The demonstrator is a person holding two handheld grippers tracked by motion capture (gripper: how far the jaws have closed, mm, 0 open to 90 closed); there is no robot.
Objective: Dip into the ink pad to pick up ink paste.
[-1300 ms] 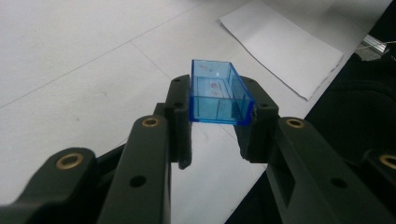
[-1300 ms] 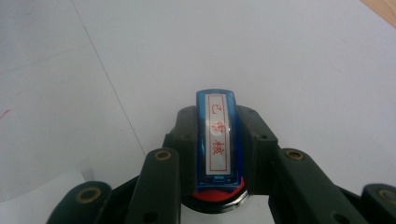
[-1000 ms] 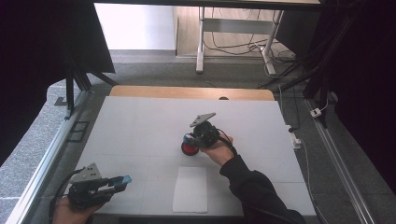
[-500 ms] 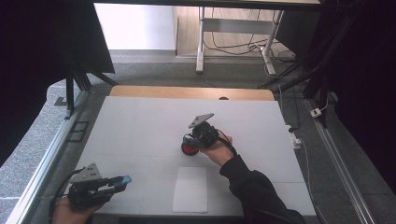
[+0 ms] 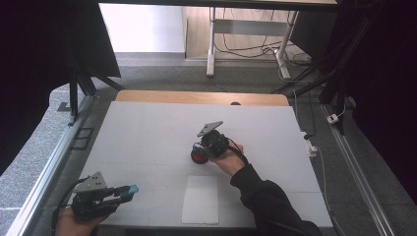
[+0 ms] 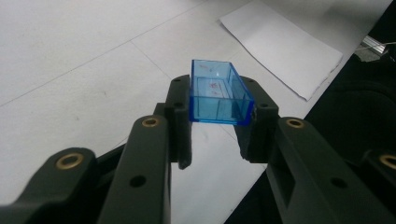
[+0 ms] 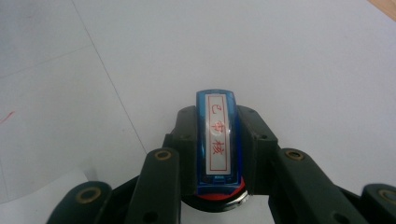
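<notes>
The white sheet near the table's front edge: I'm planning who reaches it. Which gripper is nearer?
Right. The right gripper sits just beyond the white sheet; the left gripper is off to its left, farther away.

Grey carpet floor (image 5: 162, 73), black curtains (image 5: 44, 59) both sides, white desk legs (image 5: 212, 44) w/ cables behind

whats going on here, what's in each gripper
A person works at a white table with two hand-held grippers. The right gripper is shut on a blue stamp with a red-lettered label, over a red ink pad. The left gripper holds the stamp's clear blue cap. A sheet of paper lies nearby.
</notes>
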